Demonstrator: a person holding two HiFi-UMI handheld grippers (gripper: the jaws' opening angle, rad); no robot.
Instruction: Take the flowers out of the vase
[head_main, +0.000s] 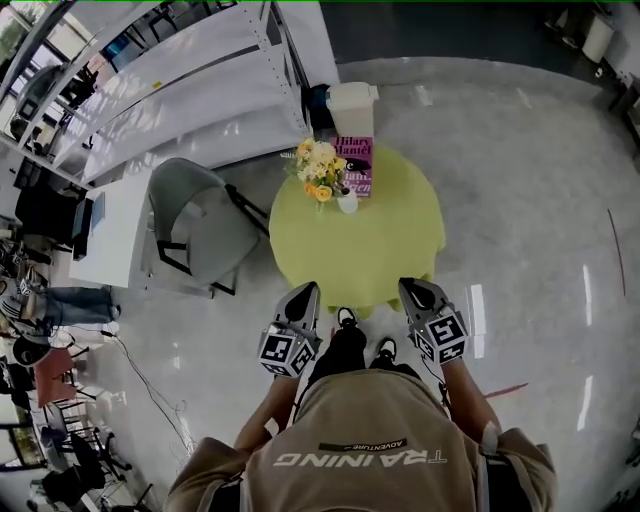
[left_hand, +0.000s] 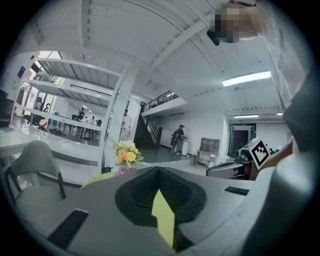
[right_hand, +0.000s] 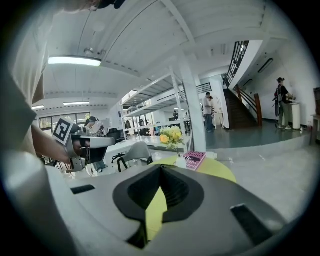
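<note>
A bunch of yellow and white flowers (head_main: 320, 168) stands in a small white vase (head_main: 347, 202) at the far left of a round table with a yellow-green cloth (head_main: 390, 240). Both grippers hang at the table's near edge, well short of the vase. My left gripper (head_main: 303, 296) is shut and holds nothing. My right gripper (head_main: 410, 288) also looks shut and empty. In the left gripper view the flowers (left_hand: 126, 152) show far beyond the jaws' tip (left_hand: 159, 170). From the right gripper (right_hand: 161, 167), flowers (right_hand: 171, 135) and vase (right_hand: 181, 161) lie ahead.
A pink book (head_main: 355, 163) lies behind the vase. A grey chair (head_main: 190, 225) stands left of the table, beside a white desk (head_main: 110, 230). A white bin (head_main: 352, 103) sits behind the table. The person's feet (head_main: 362, 335) are at the table's near edge.
</note>
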